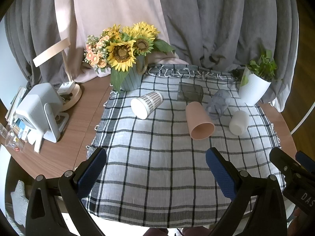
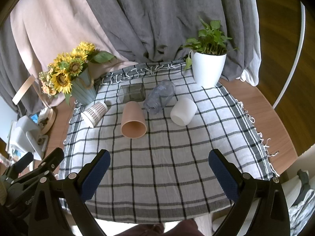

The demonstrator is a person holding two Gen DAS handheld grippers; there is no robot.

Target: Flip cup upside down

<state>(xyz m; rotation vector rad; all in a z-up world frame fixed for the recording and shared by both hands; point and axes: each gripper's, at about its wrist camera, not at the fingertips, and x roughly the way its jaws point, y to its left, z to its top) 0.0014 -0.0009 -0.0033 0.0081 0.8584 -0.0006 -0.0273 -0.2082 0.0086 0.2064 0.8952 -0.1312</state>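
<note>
- Left gripper (image 1: pixel 156 169) hovers low over the near part of the checked cloth (image 1: pixel 157 177), jaws spread wide, holding nothing
- Right gripper (image 2: pixel 159 171) hangs beside it, likewise spread wide and empty
- Beyond them the pink cup (image 2: pixel 133 123) lies on its side mid-cloth, mouth toward the cameras
- Around it, also on their sides: checked cup (image 2: pixel 94 113), white cup (image 2: pixel 184 111), clear bottle (image 2: pixel 159 96); a dark glass container (image 2: pixel 132 92) sits behind
- Sunflower pot (image 1: pixel 130 76) and white planter (image 2: pixel 208 68) stand at the far edge of the table (image 1: pixel 63 137)
</note>
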